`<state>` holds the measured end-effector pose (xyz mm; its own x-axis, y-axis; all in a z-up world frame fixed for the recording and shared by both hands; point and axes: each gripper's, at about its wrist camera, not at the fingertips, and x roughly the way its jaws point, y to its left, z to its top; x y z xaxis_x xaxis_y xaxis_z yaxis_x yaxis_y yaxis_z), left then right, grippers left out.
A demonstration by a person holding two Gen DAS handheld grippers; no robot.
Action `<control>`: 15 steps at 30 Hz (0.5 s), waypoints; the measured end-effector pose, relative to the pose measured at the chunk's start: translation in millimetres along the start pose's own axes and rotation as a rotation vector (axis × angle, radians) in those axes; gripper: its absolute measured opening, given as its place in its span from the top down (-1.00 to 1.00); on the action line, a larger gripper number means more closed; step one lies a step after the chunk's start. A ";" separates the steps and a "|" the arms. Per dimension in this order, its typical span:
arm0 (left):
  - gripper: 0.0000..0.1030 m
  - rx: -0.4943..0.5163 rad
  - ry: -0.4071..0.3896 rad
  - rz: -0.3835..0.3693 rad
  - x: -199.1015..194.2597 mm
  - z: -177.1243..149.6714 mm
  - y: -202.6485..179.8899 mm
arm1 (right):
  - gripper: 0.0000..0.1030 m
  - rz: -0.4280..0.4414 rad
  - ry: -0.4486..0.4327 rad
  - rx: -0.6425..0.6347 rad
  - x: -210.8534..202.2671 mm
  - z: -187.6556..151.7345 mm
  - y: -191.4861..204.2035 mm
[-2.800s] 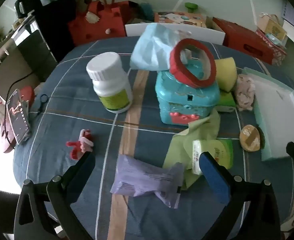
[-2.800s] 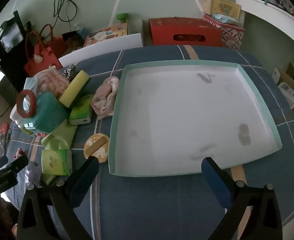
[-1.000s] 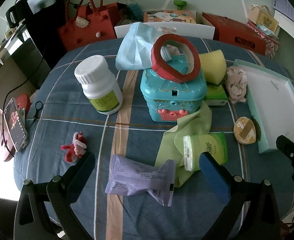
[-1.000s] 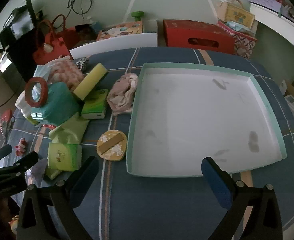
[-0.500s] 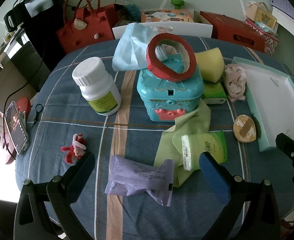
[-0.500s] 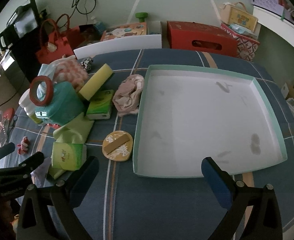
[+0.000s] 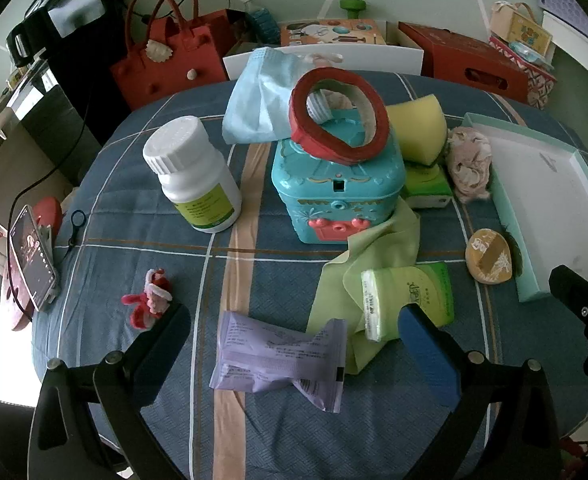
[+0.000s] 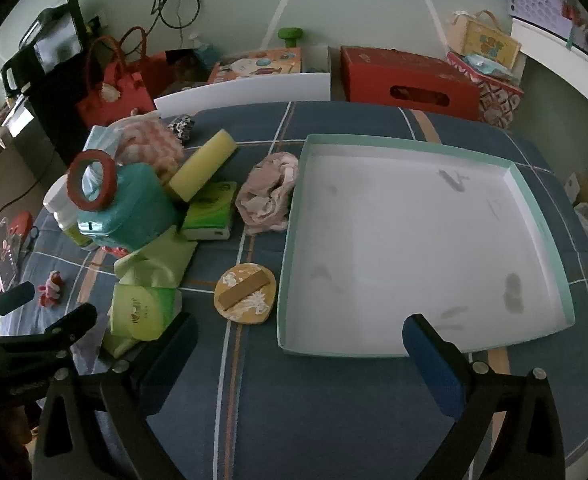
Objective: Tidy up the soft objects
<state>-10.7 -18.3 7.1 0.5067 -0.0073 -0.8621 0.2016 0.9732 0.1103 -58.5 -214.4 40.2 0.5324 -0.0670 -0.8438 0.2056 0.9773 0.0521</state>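
Note:
My left gripper [image 7: 294, 344] is open and empty above a purple soft packet [image 7: 277, 356]. A green tissue pack [image 7: 406, 300] lies on a light green cloth [image 7: 378, 248] just right of it. A yellow sponge [image 7: 416, 128], a second green tissue pack [image 7: 426, 184] and a pink cloth [image 7: 470, 162] lie beyond. My right gripper [image 8: 298, 360] is open and empty over the near edge of the white tray [image 8: 542, 208]. The pink cloth [image 8: 269, 192], yellow sponge [image 8: 203, 170] and green tissue pack [image 8: 141, 312] lie left of the tray.
A teal box [image 7: 338, 184] with a red ring [image 7: 338, 120] on top, a white pill bottle [image 7: 193, 176], a blue bag [image 7: 261, 96], a round yellow pad [image 7: 488, 256], a small red toy [image 7: 149, 298] and a phone [image 7: 33, 256] are on the blue checked tablecloth. Red bags and boxes stand behind the table.
Both grippers have drawn back and shifted slightly; the objects sit a little farther and to the right in the right wrist view. Nothing was picked up.

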 end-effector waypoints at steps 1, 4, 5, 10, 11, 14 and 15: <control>-1.00 -0.001 -0.001 -0.002 -0.2 0.1 0.9 | -1.00 0.000 -0.001 -0.003 -0.1 0.1 0.9; -1.00 -0.001 -0.002 -0.006 -1.3 0.1 1.7 | -1.00 -0.002 0.000 -0.010 0.2 0.0 3.4; -1.00 -0.003 -0.004 -0.008 -1.7 0.2 1.8 | -1.00 -0.002 0.001 -0.013 0.4 -0.2 4.3; -1.00 -0.074 -0.007 -0.021 -2.3 2.9 25.2 | -1.00 0.023 -0.007 -0.005 2.2 -0.8 8.2; -1.00 -0.092 -0.009 -0.001 -2.1 3.4 33.6 | -1.00 0.041 -0.005 0.000 3.5 -1.1 9.8; -1.00 -0.143 -0.010 0.031 -0.7 3.7 56.8 | -1.00 0.076 0.008 -0.008 9.2 -2.4 19.5; -1.00 -0.160 -0.007 0.032 0.6 3.6 64.5 | -1.00 0.085 0.013 -0.020 11.5 -3.2 25.1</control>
<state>5.6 43.6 15.5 0.5168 0.0237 -0.8558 0.0492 0.9971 0.0574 -49.9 -190.1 30.1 0.5361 0.0186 -0.8439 0.1436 0.9832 0.1128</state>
